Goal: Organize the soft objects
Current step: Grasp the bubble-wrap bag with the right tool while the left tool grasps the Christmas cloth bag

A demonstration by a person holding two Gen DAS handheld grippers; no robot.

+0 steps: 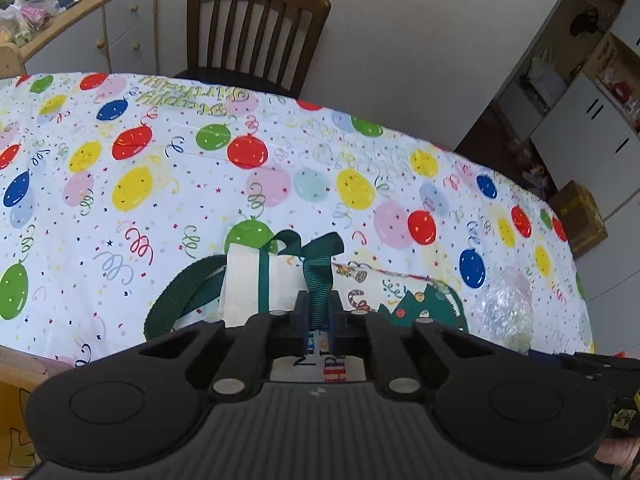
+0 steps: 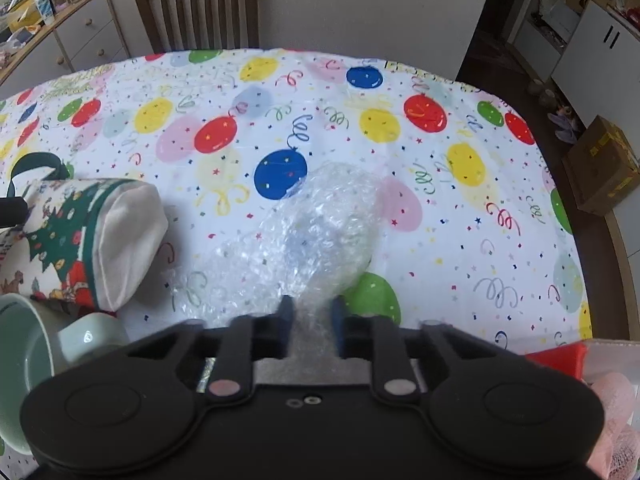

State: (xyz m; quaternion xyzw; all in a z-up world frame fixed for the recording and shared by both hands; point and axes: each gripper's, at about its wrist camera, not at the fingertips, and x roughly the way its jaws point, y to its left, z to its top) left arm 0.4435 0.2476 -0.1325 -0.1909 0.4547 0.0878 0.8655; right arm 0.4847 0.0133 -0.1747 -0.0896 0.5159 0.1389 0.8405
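Grippers (image 1: 318,312) hiding half the bag (image 1: 248,280)

table (image 2: 500,184): under everything | bag (image 2: 100,236): left of my bubble wrap (image 2: 304,240) | mug (image 2: 36,360): before the bag | chair (image 2: 196,4): behind the table

Evenly lit by soft, diffuse indoor light, fairly bright. Faint shadows only, as beside the fabric bag (image 2: 120,236). Mild glare on the bubble wrap (image 2: 320,232). Strong fisheye bending along the tablecloth (image 1: 160,168) edge. Slightly soft focus, blurrier towards the corners.
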